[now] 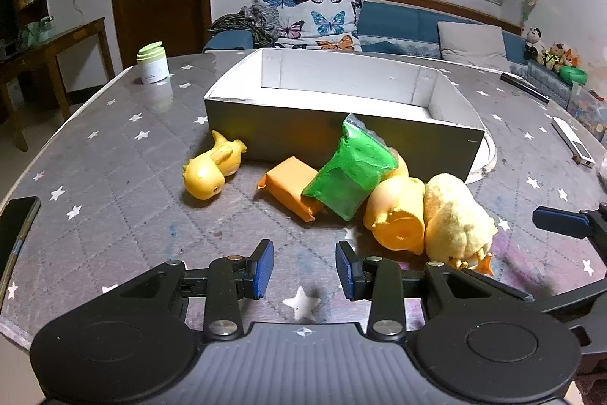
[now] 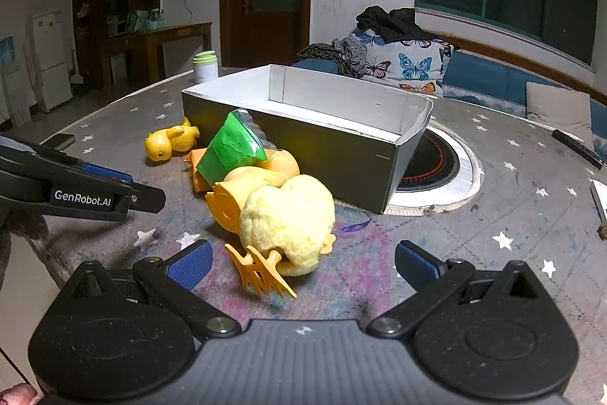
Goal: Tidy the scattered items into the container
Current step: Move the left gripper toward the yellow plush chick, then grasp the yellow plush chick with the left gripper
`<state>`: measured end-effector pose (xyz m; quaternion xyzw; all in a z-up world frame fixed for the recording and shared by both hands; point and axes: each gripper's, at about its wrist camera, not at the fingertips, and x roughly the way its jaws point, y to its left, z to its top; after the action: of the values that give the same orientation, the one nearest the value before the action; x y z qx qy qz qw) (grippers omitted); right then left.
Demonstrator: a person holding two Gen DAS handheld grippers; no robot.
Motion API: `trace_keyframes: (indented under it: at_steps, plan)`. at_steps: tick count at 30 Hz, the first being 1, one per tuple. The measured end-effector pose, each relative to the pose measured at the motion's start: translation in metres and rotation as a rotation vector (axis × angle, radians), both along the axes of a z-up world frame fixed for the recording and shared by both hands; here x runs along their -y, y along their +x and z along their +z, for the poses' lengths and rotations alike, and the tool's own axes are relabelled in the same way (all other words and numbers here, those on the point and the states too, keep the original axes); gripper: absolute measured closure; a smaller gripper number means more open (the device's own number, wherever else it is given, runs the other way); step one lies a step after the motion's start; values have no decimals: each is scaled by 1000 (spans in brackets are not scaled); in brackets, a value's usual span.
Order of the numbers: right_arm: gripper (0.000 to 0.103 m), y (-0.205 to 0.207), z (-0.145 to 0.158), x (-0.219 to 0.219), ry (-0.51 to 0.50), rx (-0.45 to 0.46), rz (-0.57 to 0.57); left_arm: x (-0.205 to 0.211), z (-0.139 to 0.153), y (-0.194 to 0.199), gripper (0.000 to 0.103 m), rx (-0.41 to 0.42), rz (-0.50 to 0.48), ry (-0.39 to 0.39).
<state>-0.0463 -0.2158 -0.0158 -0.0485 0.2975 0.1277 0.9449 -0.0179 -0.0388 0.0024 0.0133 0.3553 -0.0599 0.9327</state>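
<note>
A grey cardboard box with a white inside stands open on the star-patterned table cover, and the scattered items lie along its near wall. A green bag leans tilted against that wall, its lower end resting on an orange packet that lies flat on the table. Just to the right, a yellow rubber duck lies on its side, touching a fluffy yellow plush chick whose orange feet point toward the right gripper. A second, smaller yellow rubber duck lies apart to the left, near the box's left corner. The left gripper hovers over bare table in front of the orange packet, jaws apart and holding nothing. The right gripper has its jaws spread wide, with the plush chick's feet between the fingertips but not touching them. A white jar with a green lid stands far left of the box, and a phone lies at the table's left edge.
</note>
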Motion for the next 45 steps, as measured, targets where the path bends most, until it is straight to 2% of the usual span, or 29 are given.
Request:
trace_keyframes:
  at_steps: [10, 17, 21, 27, 36, 45]
  plan:
    - [0, 4, -4, 1, 9, -13, 3, 9, 8, 1, 65, -10, -71, -47]
    - [1, 8, -6, 3, 16, -24, 8, 20, 20, 1, 65, -23, -161, -120]
    - [8, 13, -7, 6, 36, -40, 10, 30, 27, 4, 65, -32, -225, -149]
    - [18, 17, -11, 8, 53, -59, 21, 49, 26, 15, 65, -63, -271, -146]
    - [35, 22, -14, 16, 99, -90, 38, 64, 15, 35, 63, -162, -337, -213]
    - [40, 26, -15, 22, 124, -91, 34, 74, 15, 51, 63, -213, -336, -241]
